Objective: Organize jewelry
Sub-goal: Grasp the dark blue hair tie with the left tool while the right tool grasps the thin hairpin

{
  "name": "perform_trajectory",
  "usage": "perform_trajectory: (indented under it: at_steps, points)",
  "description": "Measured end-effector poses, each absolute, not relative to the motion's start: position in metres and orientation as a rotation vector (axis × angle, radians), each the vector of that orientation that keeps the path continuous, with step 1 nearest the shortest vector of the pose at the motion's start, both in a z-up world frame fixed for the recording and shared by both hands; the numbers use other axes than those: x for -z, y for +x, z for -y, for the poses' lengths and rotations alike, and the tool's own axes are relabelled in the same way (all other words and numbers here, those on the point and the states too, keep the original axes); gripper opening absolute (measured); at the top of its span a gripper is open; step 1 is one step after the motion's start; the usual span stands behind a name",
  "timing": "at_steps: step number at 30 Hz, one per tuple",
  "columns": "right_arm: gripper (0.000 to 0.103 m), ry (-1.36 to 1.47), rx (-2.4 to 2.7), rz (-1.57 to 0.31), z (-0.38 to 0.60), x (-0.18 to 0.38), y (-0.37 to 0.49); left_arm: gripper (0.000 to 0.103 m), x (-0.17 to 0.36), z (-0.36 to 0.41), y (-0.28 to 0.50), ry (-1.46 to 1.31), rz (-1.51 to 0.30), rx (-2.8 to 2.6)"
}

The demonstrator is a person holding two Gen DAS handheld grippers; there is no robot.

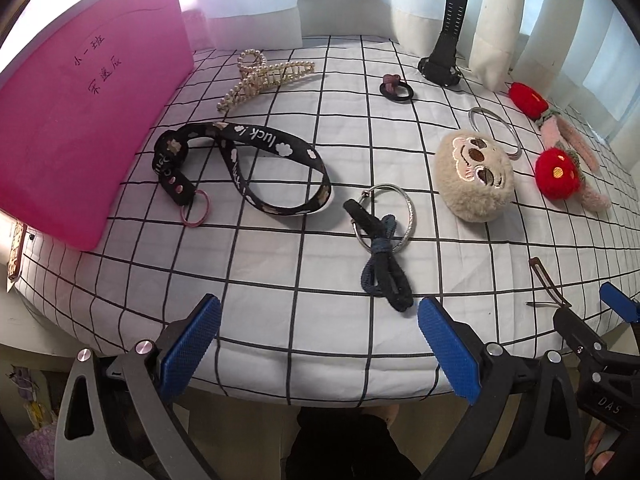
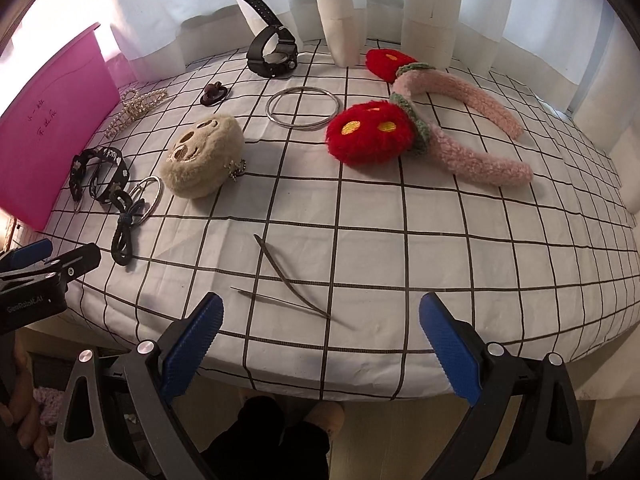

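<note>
Accessories lie scattered on a checked cloth [image 1: 280, 280]. In the left wrist view a dark bow hair tie [image 1: 384, 268] rests across a silver bangle [image 1: 408, 216], just beyond my open left gripper [image 1: 318, 344]. Farther back lie a black printed strap [image 1: 248, 160], a pearl hair claw [image 1: 260, 76], a scrunchie [image 1: 396, 90] and a black watch [image 1: 444, 56]. In the right wrist view a thin brown hair clip [image 2: 292, 280] lies right before my open right gripper [image 2: 320, 344]. Behind it sit a plush face [image 2: 204, 156], a second silver bangle [image 2: 302, 108] and a pink headband with red flowers [image 2: 460, 120].
A pink box [image 1: 80, 120] stands at the left edge of the table. White curtains [image 2: 344, 4] hang along the back. The table's front edge runs just ahead of both grippers, with a person's legs [image 2: 276, 428] below.
</note>
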State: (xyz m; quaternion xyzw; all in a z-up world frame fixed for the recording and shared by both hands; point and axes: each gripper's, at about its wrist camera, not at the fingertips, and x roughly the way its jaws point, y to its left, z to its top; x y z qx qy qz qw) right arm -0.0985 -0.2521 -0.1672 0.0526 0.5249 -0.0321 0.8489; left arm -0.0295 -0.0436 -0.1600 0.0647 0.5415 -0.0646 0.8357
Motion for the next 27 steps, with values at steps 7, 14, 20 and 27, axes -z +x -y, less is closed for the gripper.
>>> perform_trajectory:
  at_steps: [7, 14, 20, 27]
  points:
    - [0.094, 0.020, -0.014, -1.058, 0.248, 0.176, -0.096, 0.097, 0.173, 0.059, -0.030, 0.105, -1.128, 0.100]
    - [0.094, -0.060, -0.051, -1.021, 0.244, 0.182, -0.096, 0.097, 0.186, 0.065, -0.029, 0.091, -1.120, 0.042]
    - [0.094, -0.093, -0.065, -0.991, 0.243, 0.188, -0.098, 0.097, 0.189, 0.068, -0.027, 0.102, -1.091, 0.026]
    - [0.093, -0.100, -0.082, -0.959, 0.243, 0.189, -0.101, 0.098, 0.192, 0.061, -0.032, 0.041, -1.067, 0.025]
